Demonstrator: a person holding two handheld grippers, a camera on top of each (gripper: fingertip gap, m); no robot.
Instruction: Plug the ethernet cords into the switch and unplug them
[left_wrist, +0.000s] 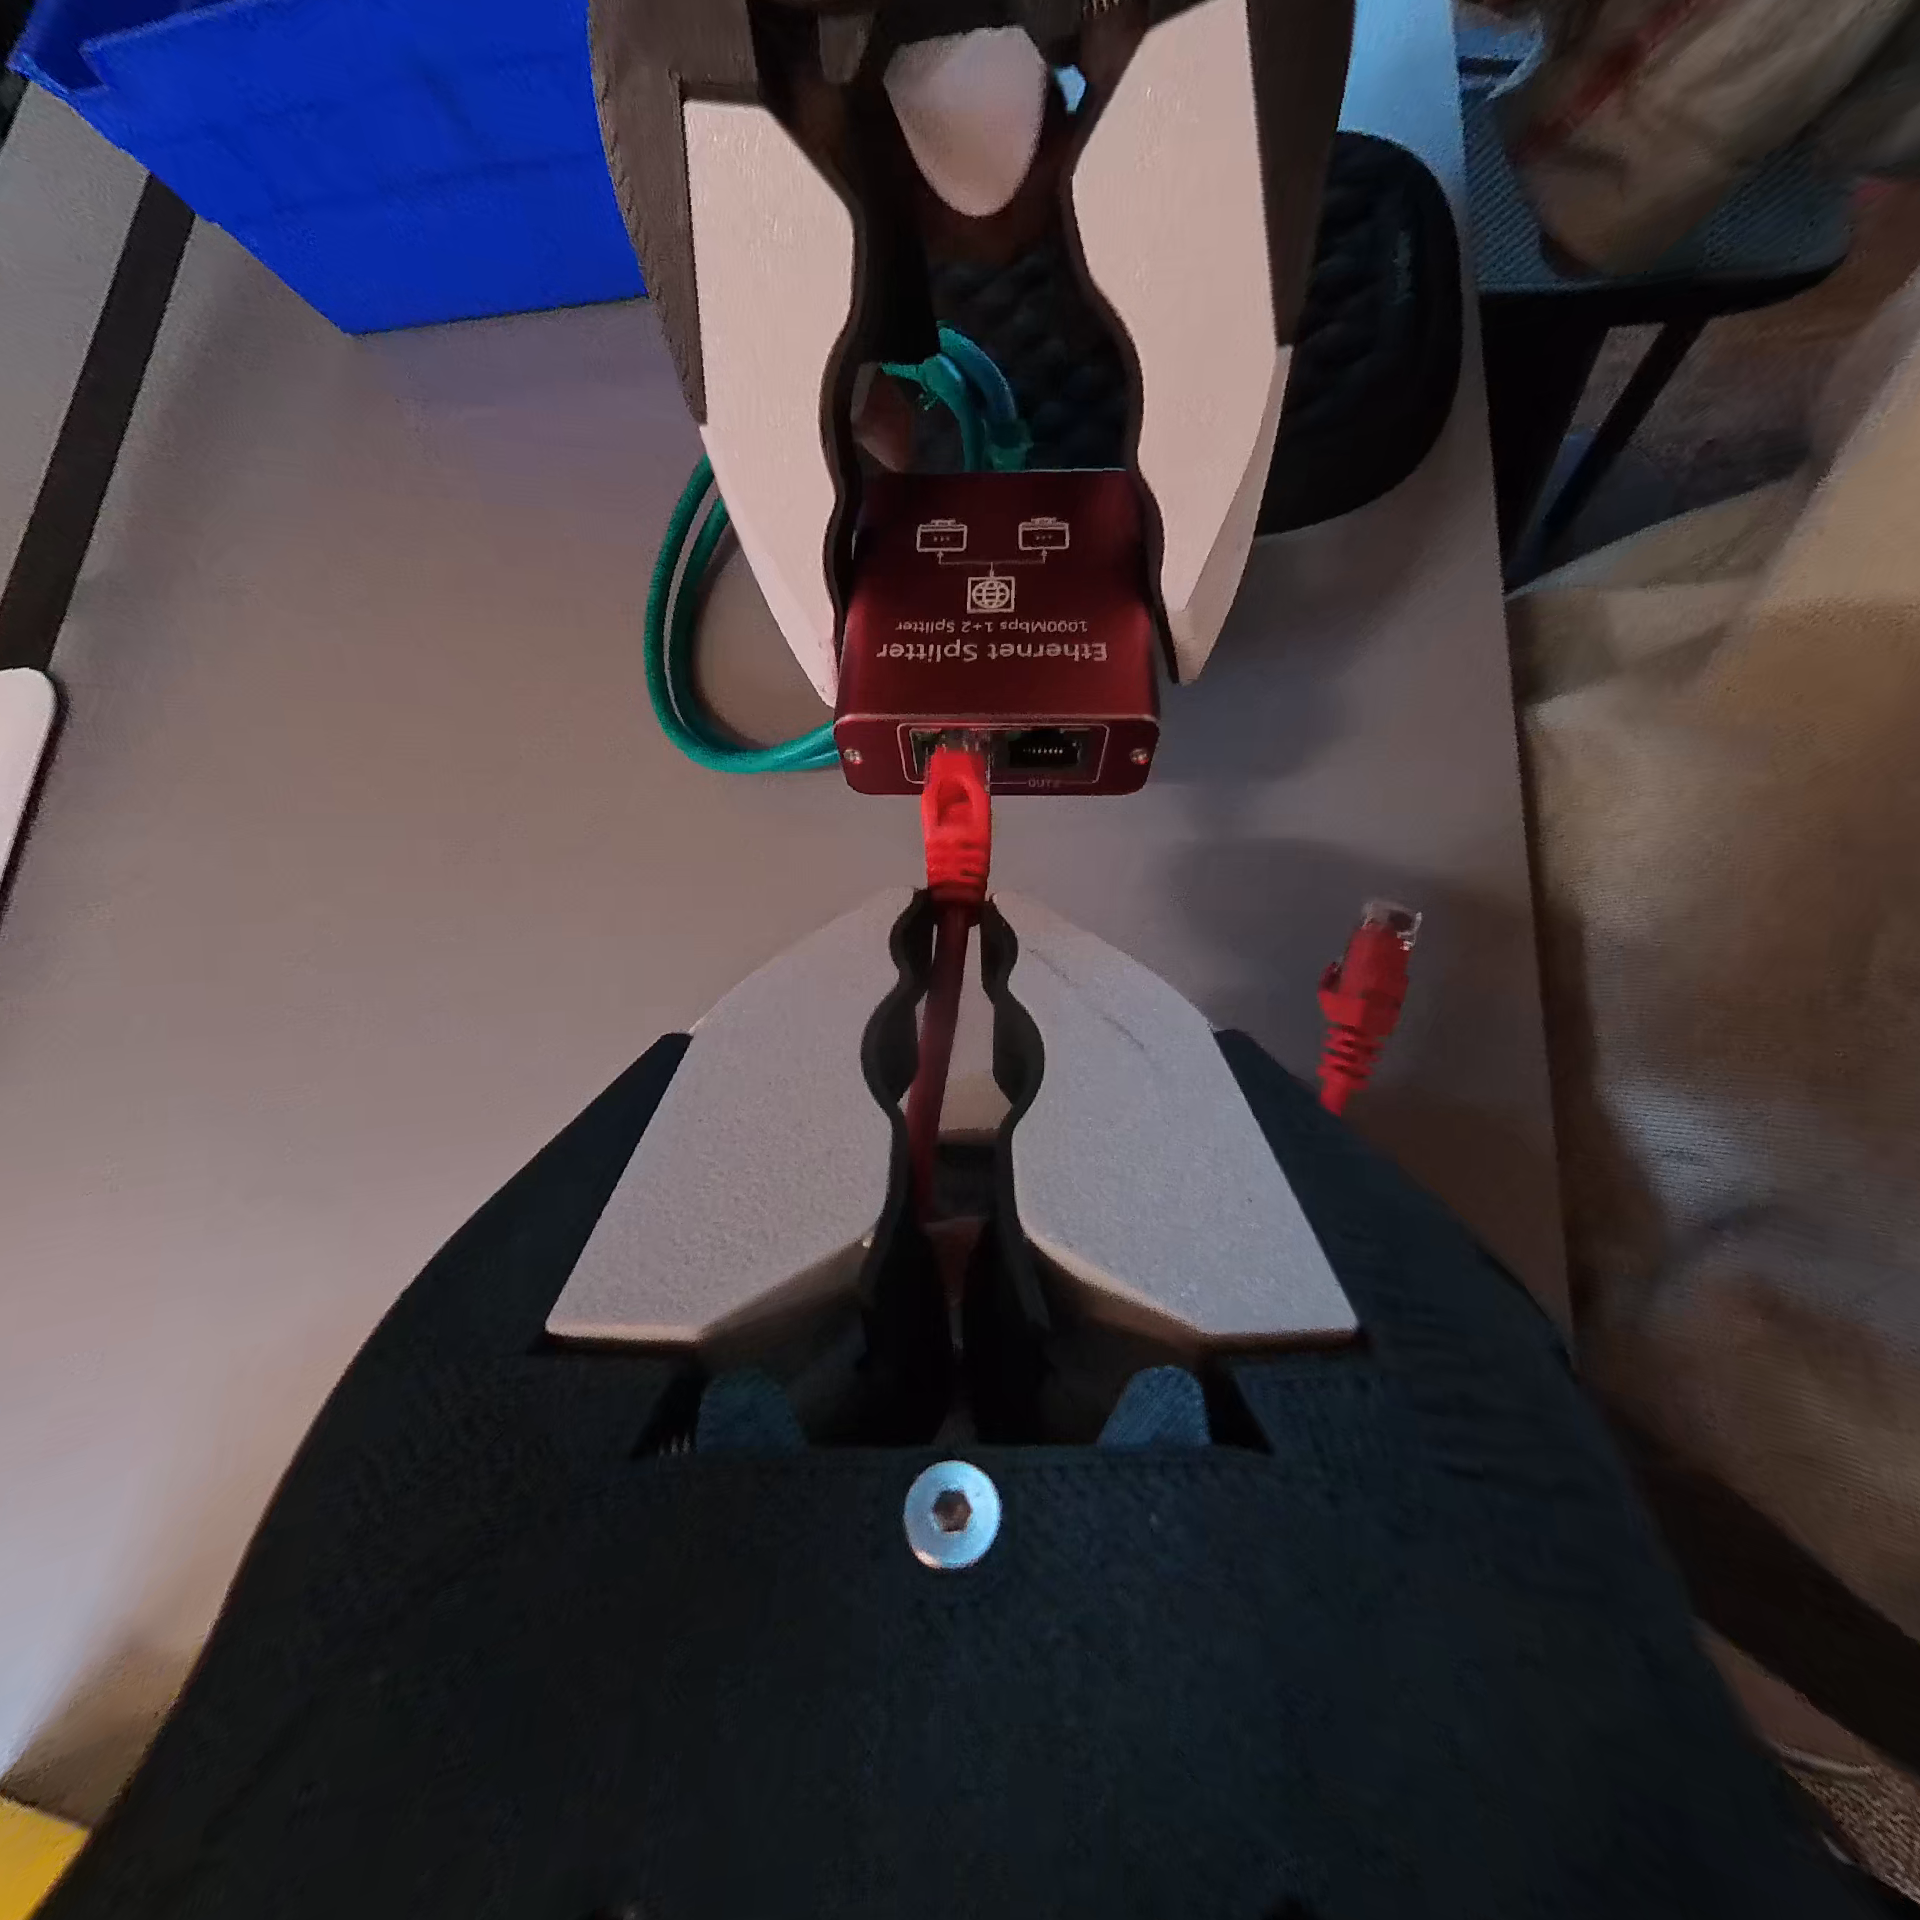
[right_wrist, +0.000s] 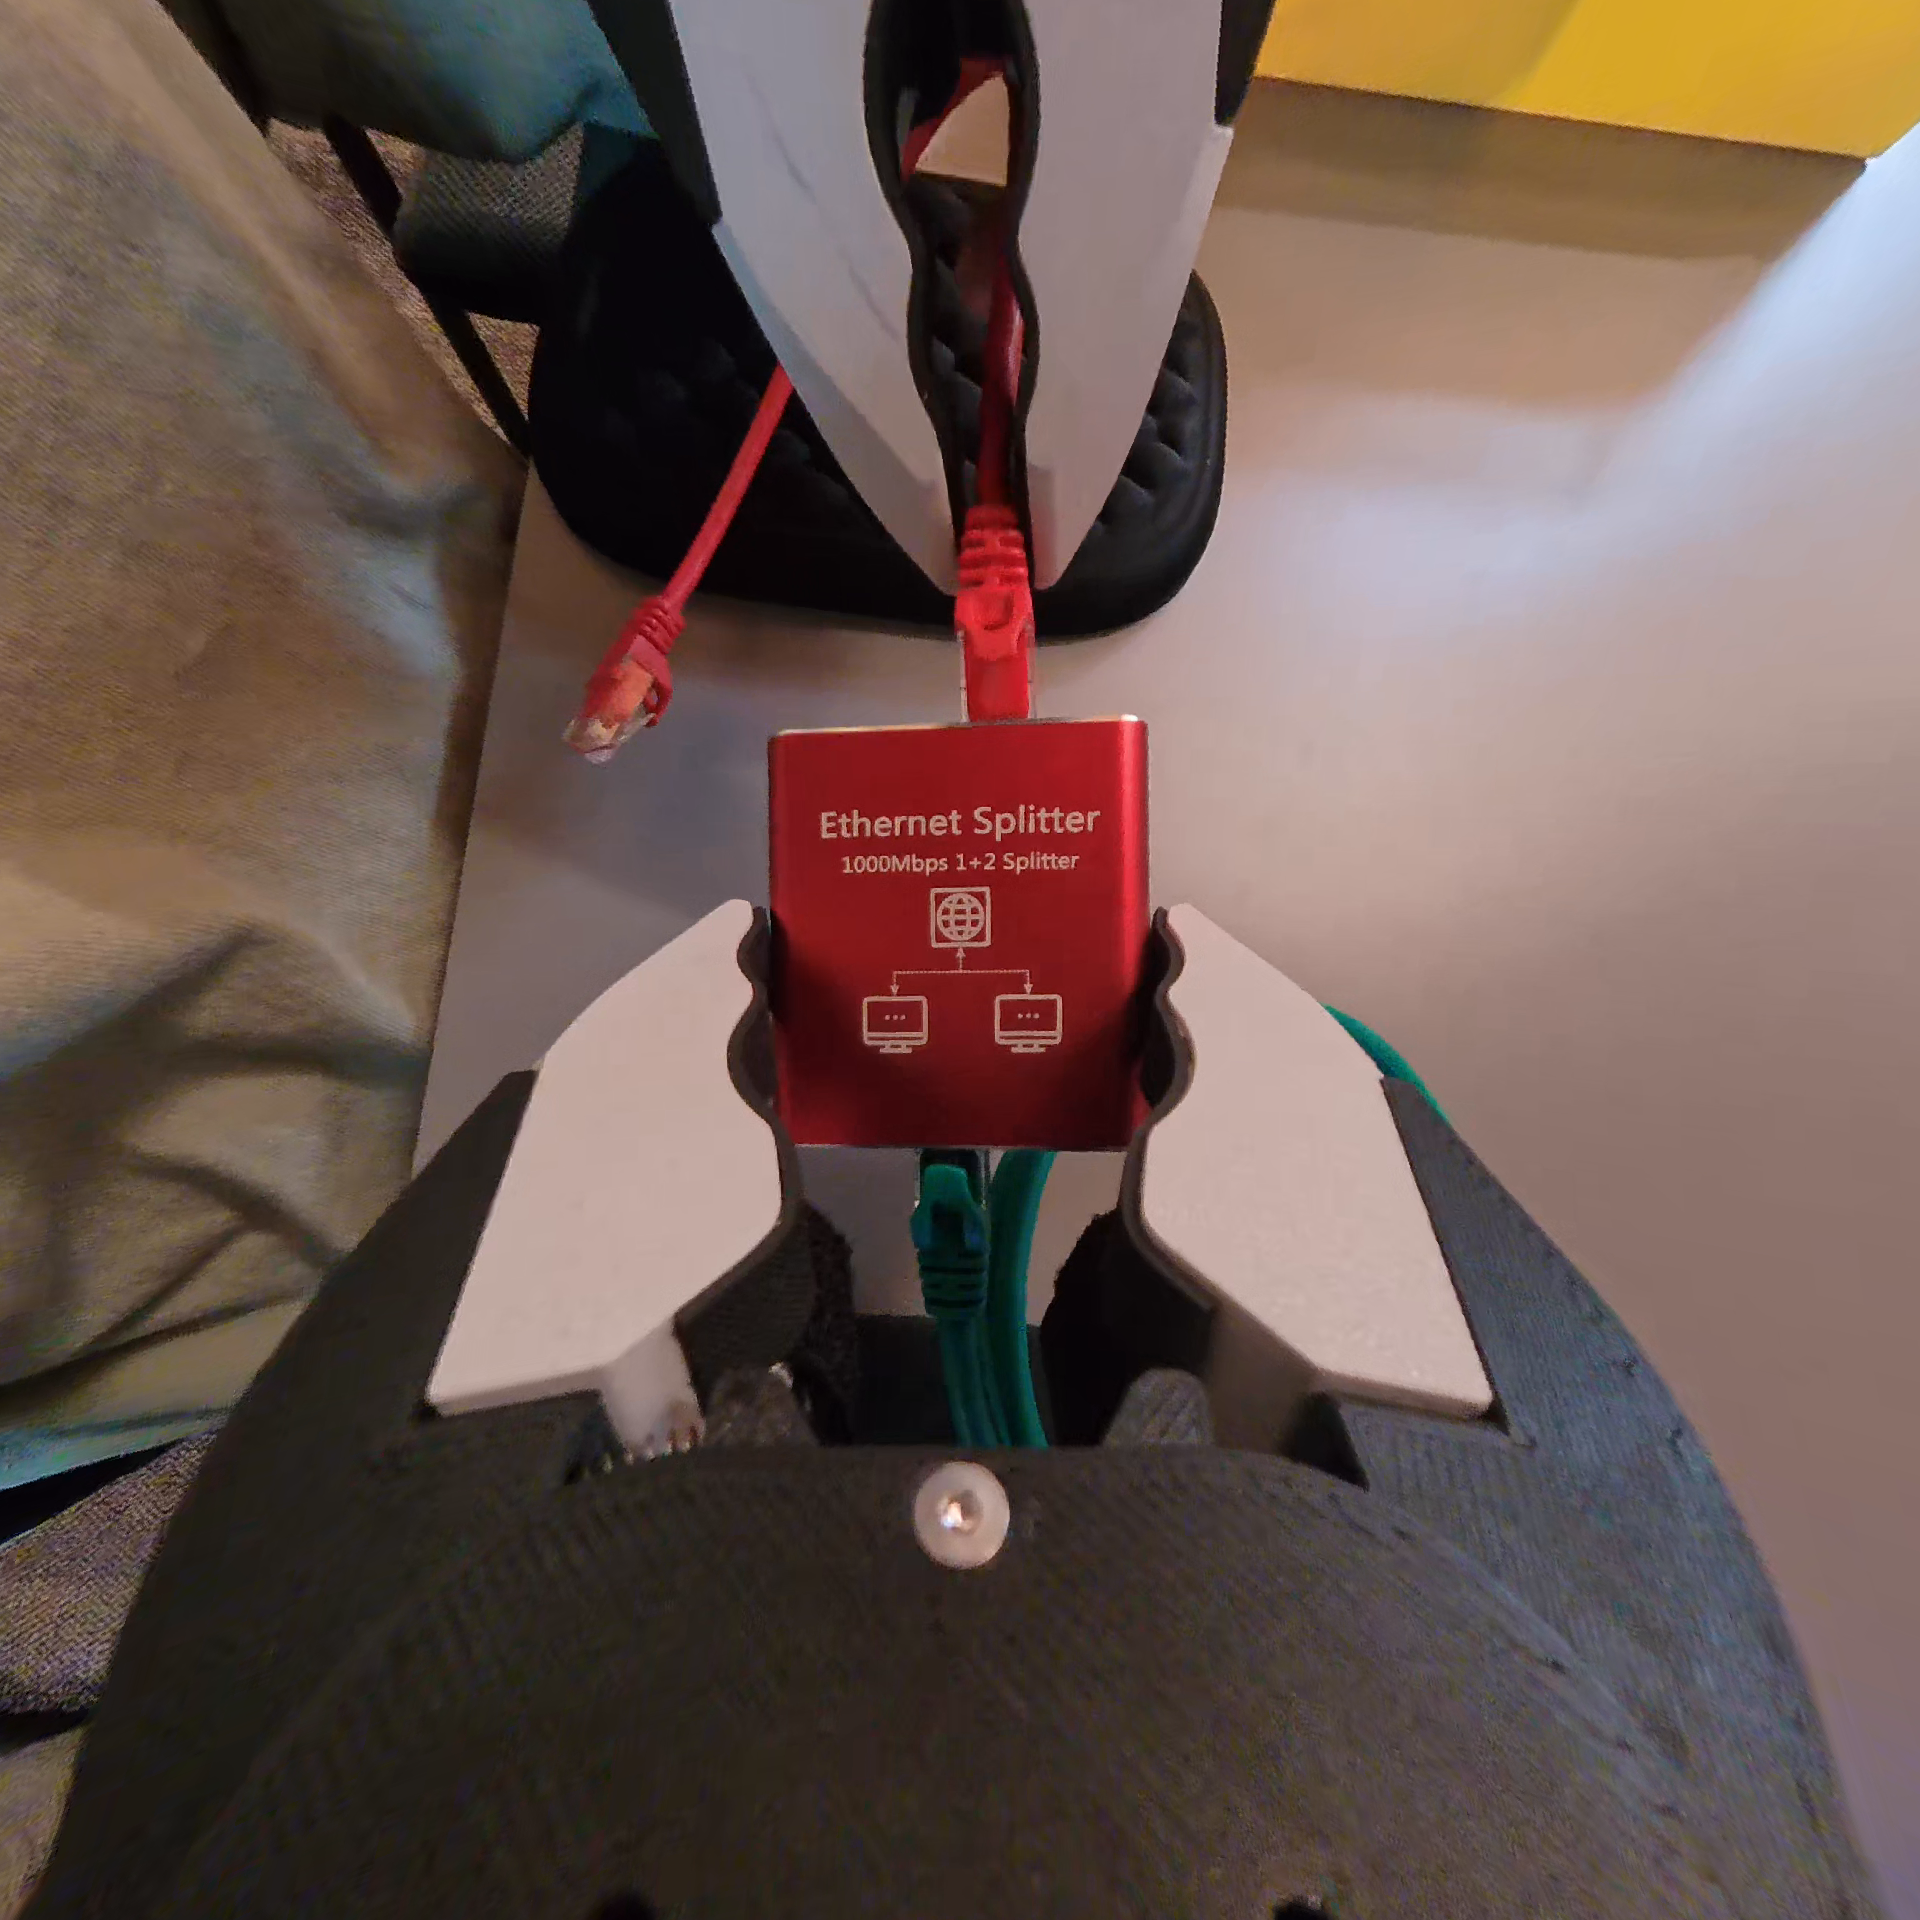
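A small red metal switch box (left_wrist: 992, 623) lies on the table, also seen in the right wrist view (right_wrist: 958, 935). My right gripper (right_wrist: 958, 935) is shut on the box's sides, and shows from the far side in the left wrist view (left_wrist: 997, 582). My left gripper (left_wrist: 954, 902) is shut on a red ethernet cord (left_wrist: 956, 821) just behind its plug, which sits in the box's left port; the right wrist view shows this too (right_wrist: 992, 623). The right port (left_wrist: 1049, 750) is empty. The cord's other red plug (left_wrist: 1366, 987) lies loose. A green cord (right_wrist: 951, 1247) is plugged into the opposite end.
The grey table (left_wrist: 364, 675) ends at an edge on the right, beyond which lies beige cloth (left_wrist: 1714, 883). A blue bin (left_wrist: 364, 156) stands at the far left. A black padded object (left_wrist: 1361, 343) sits behind the box. Green cable loops (left_wrist: 686, 644) lie left of the box. The tips of one gripper are about 6 centimeters away from the tips of the other.
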